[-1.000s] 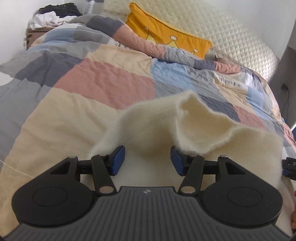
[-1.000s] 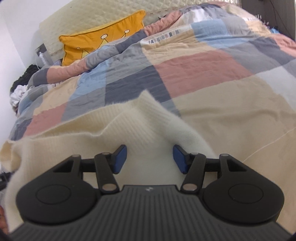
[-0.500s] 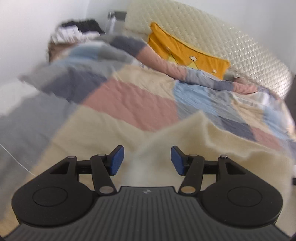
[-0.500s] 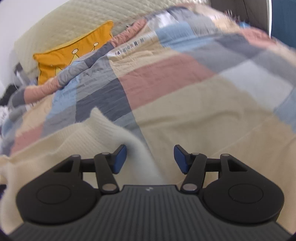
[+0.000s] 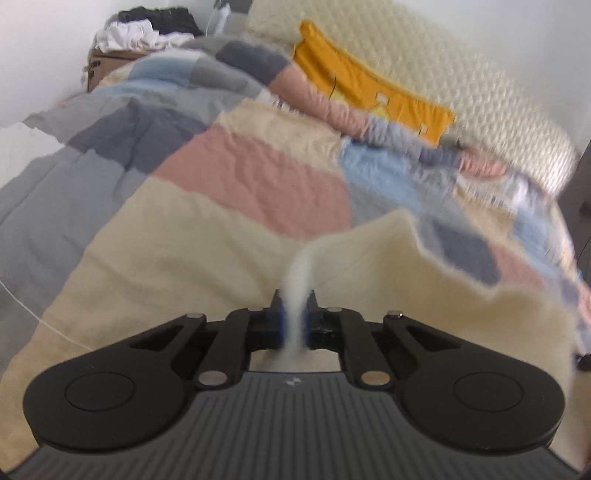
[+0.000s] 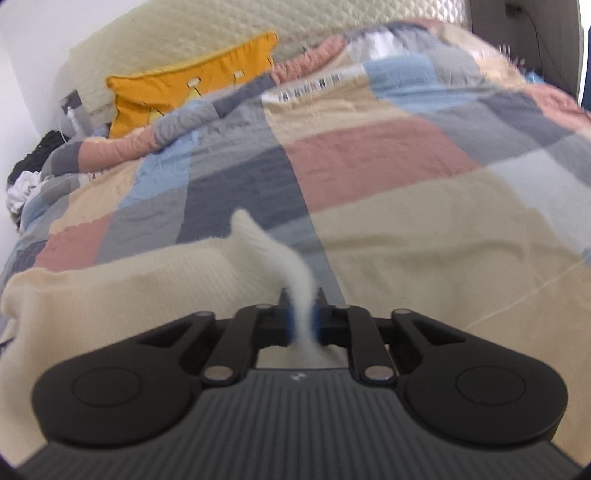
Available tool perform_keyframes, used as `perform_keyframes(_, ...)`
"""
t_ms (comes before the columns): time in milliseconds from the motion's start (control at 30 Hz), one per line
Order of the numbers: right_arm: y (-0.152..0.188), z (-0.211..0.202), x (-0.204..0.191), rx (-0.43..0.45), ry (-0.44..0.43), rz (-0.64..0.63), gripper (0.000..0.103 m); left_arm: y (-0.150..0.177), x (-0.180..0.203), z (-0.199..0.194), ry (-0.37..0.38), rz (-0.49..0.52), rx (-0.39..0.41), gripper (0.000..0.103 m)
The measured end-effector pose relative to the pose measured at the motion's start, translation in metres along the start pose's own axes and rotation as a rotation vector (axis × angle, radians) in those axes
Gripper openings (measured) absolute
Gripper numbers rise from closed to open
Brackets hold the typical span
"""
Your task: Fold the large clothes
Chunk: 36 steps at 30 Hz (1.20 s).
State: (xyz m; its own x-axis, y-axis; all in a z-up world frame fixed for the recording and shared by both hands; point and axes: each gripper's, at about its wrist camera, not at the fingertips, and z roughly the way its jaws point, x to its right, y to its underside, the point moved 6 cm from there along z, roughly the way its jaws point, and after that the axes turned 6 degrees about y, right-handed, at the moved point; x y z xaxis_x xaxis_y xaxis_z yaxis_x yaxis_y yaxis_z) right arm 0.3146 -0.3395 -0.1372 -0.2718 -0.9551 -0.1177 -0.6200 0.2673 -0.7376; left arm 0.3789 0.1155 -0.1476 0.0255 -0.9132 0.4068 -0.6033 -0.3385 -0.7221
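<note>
A large cream knit sweater (image 5: 424, 288) lies on the patchwork quilt at the near edge of the bed. My left gripper (image 5: 294, 314) is shut on a pinched fold at the sweater's left side. The sweater also shows in the right wrist view (image 6: 122, 291), spreading left. My right gripper (image 6: 303, 314) is shut on a pinched fold at its right side, with a corner of fabric (image 6: 245, 227) sticking up beyond the blue pads. Both views are blurred.
The patchwork quilt (image 5: 258, 181) covers the bed. An orange cushion (image 5: 373, 88) leans on the cream quilted headboard (image 5: 480, 81). A pile of clothes (image 5: 144, 26) sits on a box at the far left, by the wall.
Both grippers were open over the sweater a second ago. They shifted outward to its sides and closed, each pinching a fold of the cream fabric.
</note>
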Motion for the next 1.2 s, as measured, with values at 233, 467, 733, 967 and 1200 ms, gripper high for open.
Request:
perform_keyframes(233,-0.023,-0.023,0.022,0.111,0.022,0.073,0.010,-0.030,-0.006,-0.034,0.088,-0.111,0.146,0.009)
perform_keyframes(467,-0.005,0.011,0.028,0.023,0.091,0.045,0.010,-0.009,-0.019,0.002,0.005,-0.093,0.018,0.010)
perform_keyframes(733,0.012,0.030,0.028,-0.046,0.101,0.029,0.010,0.007,-0.021,0.020,-0.026,-0.046,-0.047,0.010)
perform_keyframes(967,0.009,0.017,0.022,-0.008,0.112,0.009,0.015,0.003,-0.016,0.010,-0.018,-0.034,-0.041,0.023)
perform_keyframes(1200,0.000,-0.018,0.008,0.042,0.086,-0.009,0.027,-0.008,0.021,-0.034,0.047,0.069,0.042,0.036)
